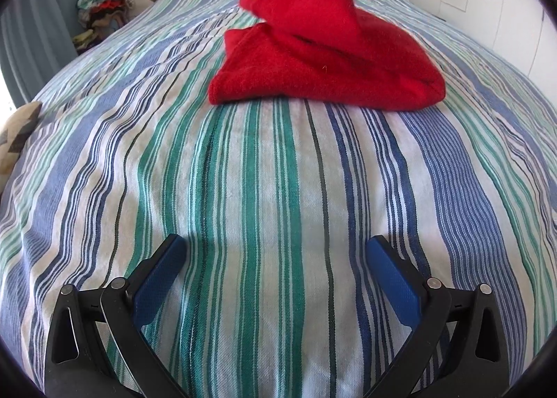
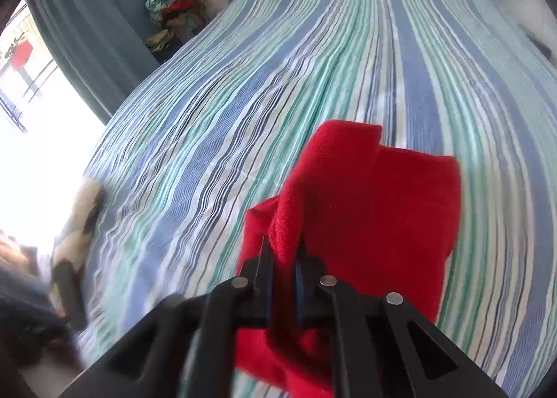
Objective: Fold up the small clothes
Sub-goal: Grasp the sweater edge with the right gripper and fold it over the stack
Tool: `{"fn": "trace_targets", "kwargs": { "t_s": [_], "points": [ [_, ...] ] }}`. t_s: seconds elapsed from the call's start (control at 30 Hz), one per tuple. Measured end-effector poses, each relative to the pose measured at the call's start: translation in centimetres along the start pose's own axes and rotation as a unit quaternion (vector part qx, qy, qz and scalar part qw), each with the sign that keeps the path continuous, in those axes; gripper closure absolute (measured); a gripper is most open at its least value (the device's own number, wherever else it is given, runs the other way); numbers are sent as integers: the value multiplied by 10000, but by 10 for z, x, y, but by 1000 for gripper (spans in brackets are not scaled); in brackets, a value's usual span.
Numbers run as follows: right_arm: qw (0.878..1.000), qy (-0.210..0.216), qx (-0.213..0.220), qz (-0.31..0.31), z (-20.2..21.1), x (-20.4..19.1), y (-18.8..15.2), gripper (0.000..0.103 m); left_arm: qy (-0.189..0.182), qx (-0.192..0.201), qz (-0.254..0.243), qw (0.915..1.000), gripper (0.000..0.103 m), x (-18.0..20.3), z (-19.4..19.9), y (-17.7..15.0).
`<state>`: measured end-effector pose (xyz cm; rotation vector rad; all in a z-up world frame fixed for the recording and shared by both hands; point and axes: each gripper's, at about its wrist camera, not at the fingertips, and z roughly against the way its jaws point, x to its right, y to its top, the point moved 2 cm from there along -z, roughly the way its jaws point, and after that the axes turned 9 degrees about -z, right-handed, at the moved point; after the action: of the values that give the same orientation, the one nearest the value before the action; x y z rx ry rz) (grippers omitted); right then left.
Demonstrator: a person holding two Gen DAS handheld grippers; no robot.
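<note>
Right wrist view: right gripper pinching red cloth corner, mid-fold; left gripper idling wide; next needing corner laid across.

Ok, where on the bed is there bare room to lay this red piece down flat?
The striped bedspread is bare between the open left gripper and the red garment, and also to the garment's left, out to the patterned cushion at the edge. The far right is taken: the right gripper holds the garment's corner lifted there. The clothes pile sits off the bed.
</note>
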<state>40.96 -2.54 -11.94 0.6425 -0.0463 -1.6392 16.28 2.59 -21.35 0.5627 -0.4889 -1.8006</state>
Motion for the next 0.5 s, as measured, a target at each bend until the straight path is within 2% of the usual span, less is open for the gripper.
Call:
{"fn": "trace_targets", "kwargs": {
  "t_s": [0.03,0.07,0.1,0.17,0.27,0.3,0.33,0.4,0.5],
  "points": [
    [9995,147,-285,20,-16,-5,-3,81,-2,1,0,10000,1,0,0,0],
    [9975,410,-564,-64,-28,-8,-7,69,-3,2,0,10000,1,0,0,0],
    [9944,705,-756,-211,-34,-10,-10,65,-3,1,0,10000,1,0,0,0],
    [9871,1341,-794,-372,-26,-12,-15,64,-2,-1,-2,10000,1,0,0,0],
    [9831,1744,-544,-148,5,-11,-17,57,-4,2,-1,10000,1,0,0,0],
    [9848,1685,-415,14,16,-9,-18,57,-3,3,-1,10000,0,0,0,0],
    [9889,1433,-278,257,25,-6,-20,57,-1,0,-4,10000,0,0,0,0],
    [9940,569,-175,923,29,-5,-24,57,-1,-1,-5,10000,0,0,0,0],
    [9878,54,-599,1439,8,2,-43,64,0,3,-6,10000,1,0,0,0]
  ]
}}
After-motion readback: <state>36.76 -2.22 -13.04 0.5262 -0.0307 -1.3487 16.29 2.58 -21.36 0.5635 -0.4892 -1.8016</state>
